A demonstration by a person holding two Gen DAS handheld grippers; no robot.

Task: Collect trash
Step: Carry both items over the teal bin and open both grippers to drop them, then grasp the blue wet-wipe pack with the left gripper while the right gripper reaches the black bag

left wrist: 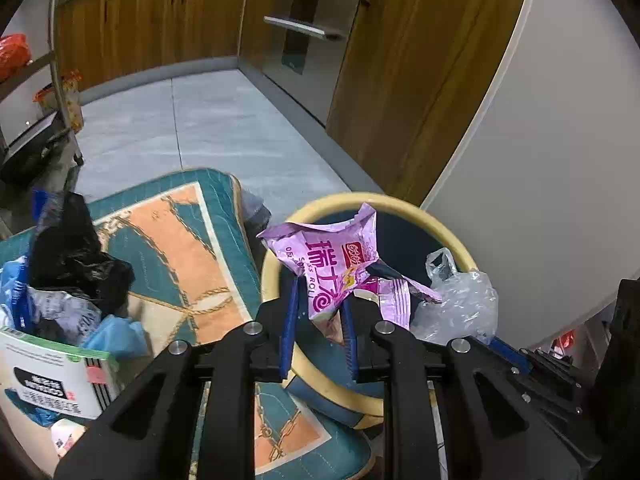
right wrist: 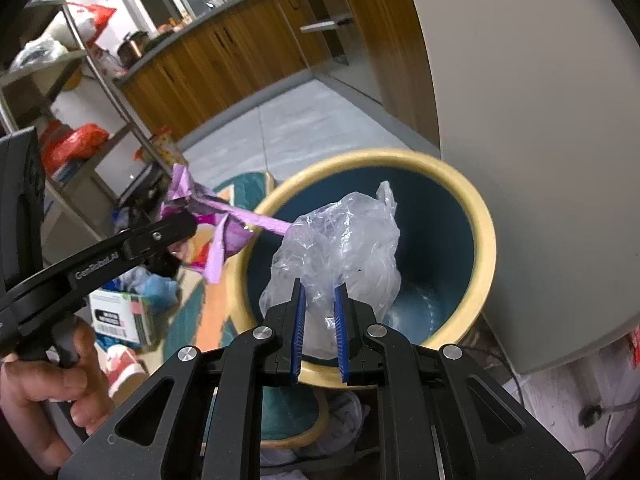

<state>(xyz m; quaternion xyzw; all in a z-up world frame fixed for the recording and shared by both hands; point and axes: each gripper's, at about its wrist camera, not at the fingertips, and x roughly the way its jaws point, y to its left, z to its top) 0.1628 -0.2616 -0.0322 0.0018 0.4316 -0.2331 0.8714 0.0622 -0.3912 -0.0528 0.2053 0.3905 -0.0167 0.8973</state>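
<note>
My left gripper [left wrist: 320, 292] is shut on a crumpled pink snack wrapper [left wrist: 332, 264] and holds it over the near rim of a round bin [left wrist: 400, 202] with a cream rim and dark blue inside. My right gripper [right wrist: 320, 292] is shut on a clear crumpled plastic bag [right wrist: 344, 236] and holds it over the bin's opening [right wrist: 486, 248]. The pink wrapper [right wrist: 224, 228] and the left gripper's arm show at the left of the right wrist view. The clear bag [left wrist: 460, 304] shows to the right in the left wrist view.
A teal and orange rug [left wrist: 180, 248] lies on the grey floor left of the bin. More trash lies on it: a black bag [left wrist: 76, 256], blue plastic and a white box [left wrist: 52, 376]. A white rounded tabletop [left wrist: 560, 160] overhangs on the right. A metal shelf rack [right wrist: 100, 92] stands at left.
</note>
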